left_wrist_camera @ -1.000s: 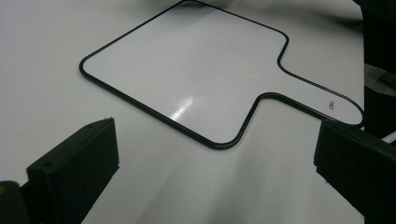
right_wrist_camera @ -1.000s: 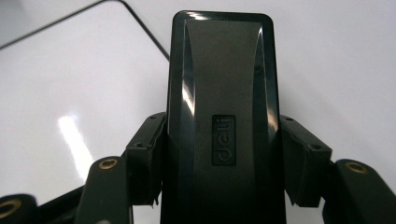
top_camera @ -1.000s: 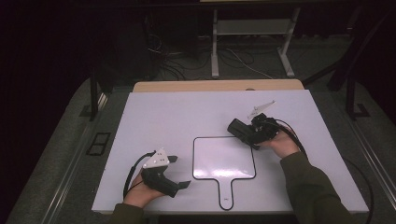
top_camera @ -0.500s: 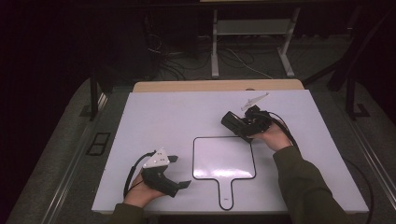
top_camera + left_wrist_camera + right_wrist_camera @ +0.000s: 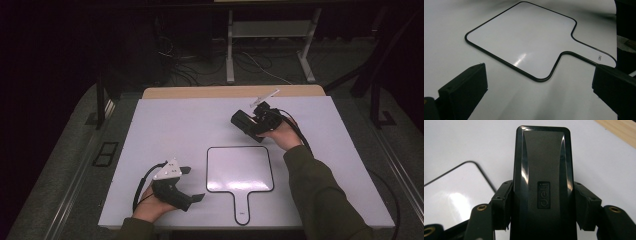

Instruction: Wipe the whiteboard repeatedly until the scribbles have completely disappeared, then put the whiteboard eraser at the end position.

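Note:
A small white paddle-shaped whiteboard (image 5: 240, 170) with a black rim lies flat on the table, its handle toward the near edge. My right gripper (image 5: 252, 124) hovers beyond the board's far right corner, shut on a black eraser block (image 5: 243, 121); in the right gripper view the block (image 5: 542, 182) fills the gap between both jaws, and the board's corner (image 5: 451, 192) lies below left. My left gripper (image 5: 192, 184) rests on the table left of the board, open and holding nothing. The left gripper view looks across the board (image 5: 524, 42) between wide-apart fingers (image 5: 464, 87).
The white tabletop (image 5: 175, 125) has a wooden strip (image 5: 230, 92) along its far edge. Beyond it stand a metal stand's legs (image 5: 230, 55) and loose cables (image 5: 190, 60) on a dark floor. Cables trail from both grippers.
My right gripper has carried the black block away from me and a little leftward, toward the table's far side. The left gripper and the whiteboard stayed put.

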